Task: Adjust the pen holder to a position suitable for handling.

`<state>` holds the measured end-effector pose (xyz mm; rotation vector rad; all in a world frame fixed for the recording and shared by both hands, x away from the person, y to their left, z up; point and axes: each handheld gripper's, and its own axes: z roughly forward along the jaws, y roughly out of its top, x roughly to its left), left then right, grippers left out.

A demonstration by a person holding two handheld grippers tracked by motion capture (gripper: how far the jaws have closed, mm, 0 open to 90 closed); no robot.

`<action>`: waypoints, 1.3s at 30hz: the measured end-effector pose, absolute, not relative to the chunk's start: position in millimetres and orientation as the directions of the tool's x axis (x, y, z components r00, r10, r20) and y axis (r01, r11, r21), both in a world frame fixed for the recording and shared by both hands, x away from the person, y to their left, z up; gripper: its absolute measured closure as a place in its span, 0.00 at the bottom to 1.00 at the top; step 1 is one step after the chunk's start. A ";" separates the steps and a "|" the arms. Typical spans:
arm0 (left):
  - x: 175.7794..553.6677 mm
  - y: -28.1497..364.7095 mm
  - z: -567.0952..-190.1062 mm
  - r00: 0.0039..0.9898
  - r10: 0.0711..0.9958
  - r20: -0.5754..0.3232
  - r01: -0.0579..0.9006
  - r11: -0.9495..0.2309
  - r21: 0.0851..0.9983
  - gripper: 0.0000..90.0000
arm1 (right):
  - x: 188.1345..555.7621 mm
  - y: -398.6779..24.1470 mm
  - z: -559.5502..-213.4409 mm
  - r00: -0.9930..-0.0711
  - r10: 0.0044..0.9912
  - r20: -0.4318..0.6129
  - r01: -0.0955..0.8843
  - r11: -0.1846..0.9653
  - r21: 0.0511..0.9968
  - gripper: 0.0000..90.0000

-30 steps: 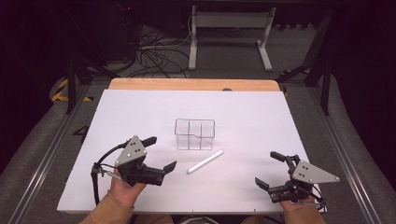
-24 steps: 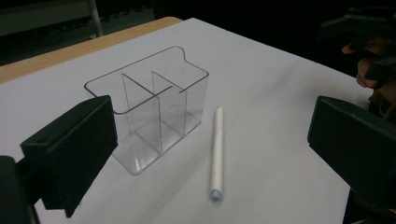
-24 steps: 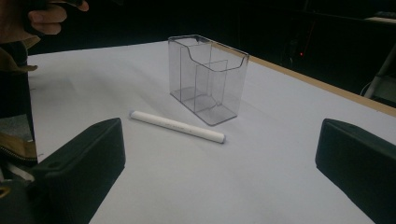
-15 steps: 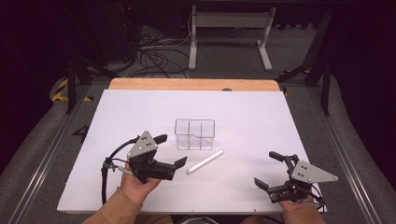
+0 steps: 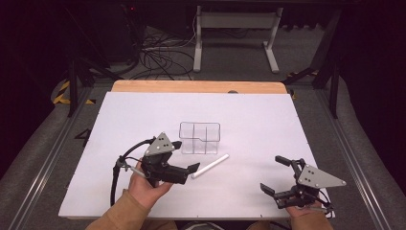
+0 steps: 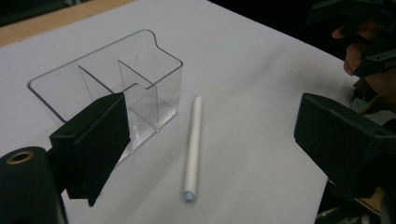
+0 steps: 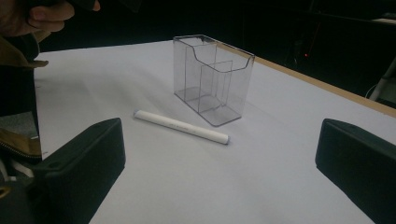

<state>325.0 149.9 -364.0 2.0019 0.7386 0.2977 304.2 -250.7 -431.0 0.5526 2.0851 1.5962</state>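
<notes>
My left gripper (image 5: 187,160) had its jaws apart, just narrowing, with the white pen (image 6: 192,147) lying between them, untouched, on the table (image 5: 249,115) near its front edge, beside the clear organizer (image 5: 199,138). My right gripper (image 5: 277,175) was released, holding nothing.

Left gripper (image 5: 186,161) jaws closing, empty, beside white pen (image 5: 210,166).

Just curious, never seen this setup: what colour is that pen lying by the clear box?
White; the pen shows best in the left gripper view.
</notes>
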 end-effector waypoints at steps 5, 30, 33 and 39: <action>329.7 140.2 -363.6 0.793 0.600 -0.107 0.411 -0.398 0.820 0.15 | 303.9 -250.9 -430.7 -0.818 0.564 -0.115 0.036 0.250 0.968 0.02; 352.9 92.9 -377.3 0.812 0.579 -0.071 0.470 -0.577 0.668 0.24 | 303.9 -250.9 -431.3 -0.827 0.551 -0.115 0.034 0.253 0.967 0.02; 355.9 88.9 -379.6 0.818 0.571 -0.074 0.470 -0.588 0.658 0.25 | 303.8 -250.5 -431.4 -0.829 0.548 -0.115 0.033 0.253 0.967 0.02; 359.3 84.2 -383.7 0.834 0.551 -0.013 0.434 -0.642 0.633 0.31 | 304.0 -250.9 -431.5 -0.829 0.547 -0.115 0.033 0.253 0.967 0.02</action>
